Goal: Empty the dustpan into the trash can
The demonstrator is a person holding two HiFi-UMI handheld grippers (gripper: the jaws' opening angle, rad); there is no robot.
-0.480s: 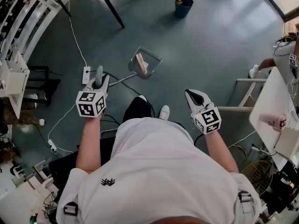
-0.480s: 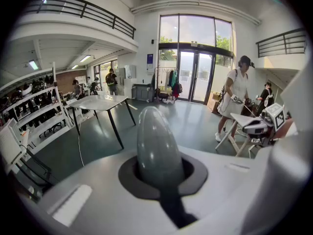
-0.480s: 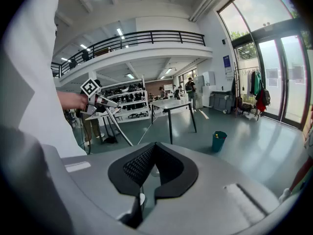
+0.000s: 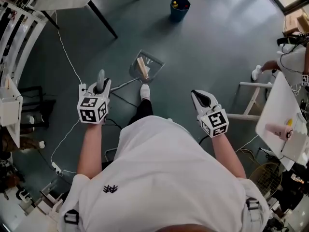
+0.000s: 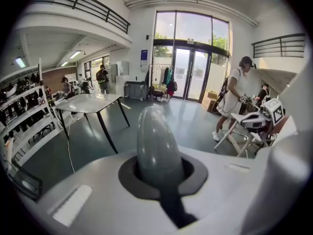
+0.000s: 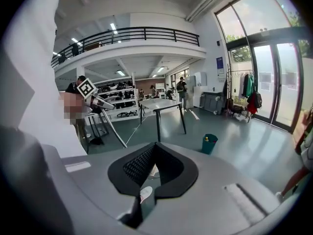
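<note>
Head view: the left gripper (image 4: 100, 87) has its jaws pinching the handle (image 4: 100, 77) of a long-handled grey dustpan (image 4: 153, 62). The pan is ahead, low by the white shoe (image 4: 145, 91); whether it touches the floor can't be told. A tan block (image 4: 142, 67) lies in the pan. The teal round trash can (image 4: 179, 8) stands far ahead, well apart from the pan. The right gripper (image 4: 199, 98) holds nothing.

Left gripper view: the jaws are clamped around the rounded grey handle end (image 5: 159, 148).

Right gripper view: the jaws are pressed together and empty; the trash can (image 6: 209, 144) is far right.

Progress: the pan is loaded and gripped. Still to do: reach the can and tip the pan in.
</note>
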